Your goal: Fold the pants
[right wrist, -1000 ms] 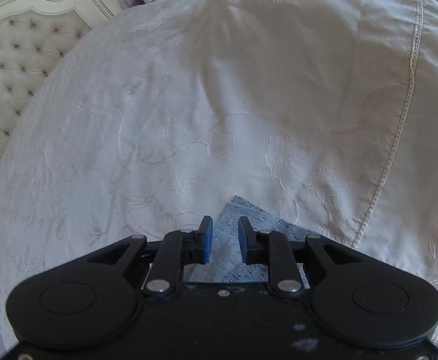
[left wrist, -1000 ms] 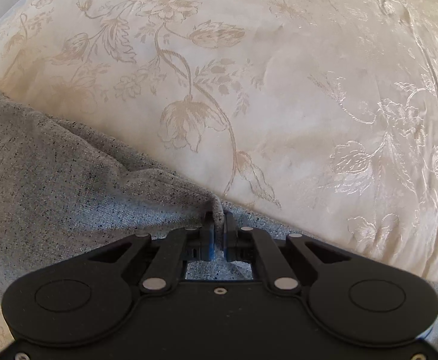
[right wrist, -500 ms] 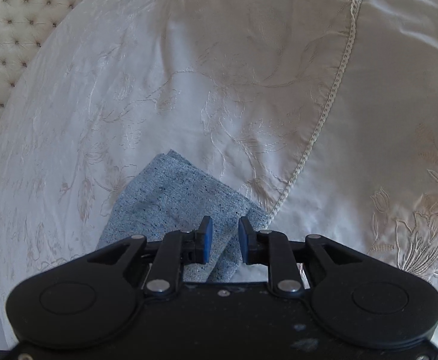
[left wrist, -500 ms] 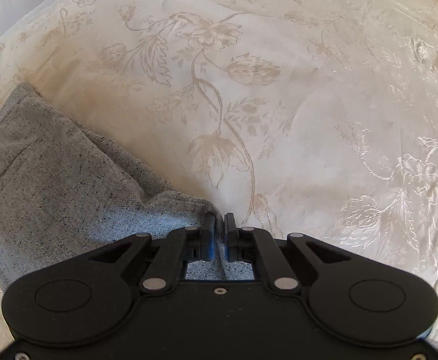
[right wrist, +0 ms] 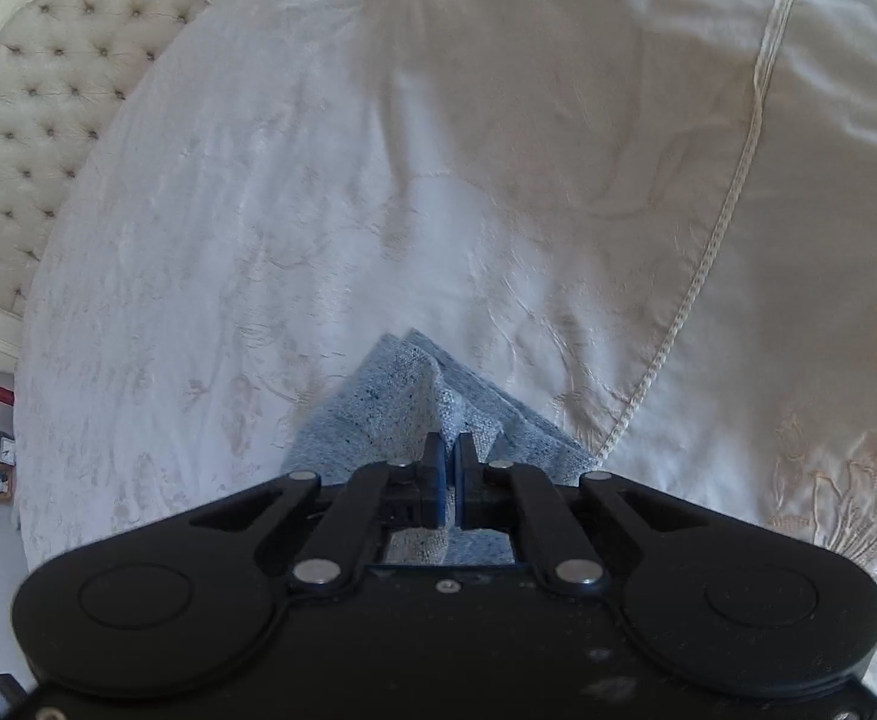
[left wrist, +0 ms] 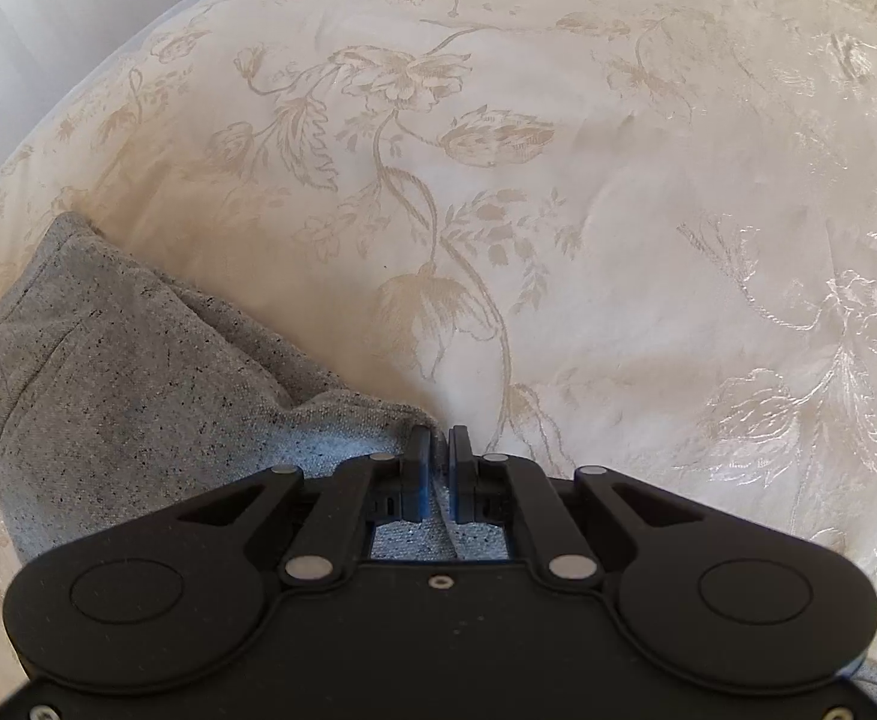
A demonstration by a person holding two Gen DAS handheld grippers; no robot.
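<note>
On the bed, the grey speckled pants (left wrist: 138, 396) are lying bunched toward eight o'clock in the left wrist view, their fabric running down under the tool body. At six o'clock the left tongs (left wrist: 436, 450) are pinching a raised ridge of that cloth, jaws nearly together with the fabric between them. Across the cream floral bedspread (left wrist: 558, 210) a woven flower pattern is spreading from twelve toward three o'clock.

From the right wrist view, a layered corner of the pants (right wrist: 402, 402) is poking up just above centre-bottom, and the right tongs (right wrist: 448, 450) are gripping a fold of it, jaws narrow on the cloth. A corded seam (right wrist: 732, 192) is curving from one o'clock down to five. At ten o'clock the tufted headboard (right wrist: 48, 90) is standing beside the bedspread (right wrist: 318, 180).
</note>
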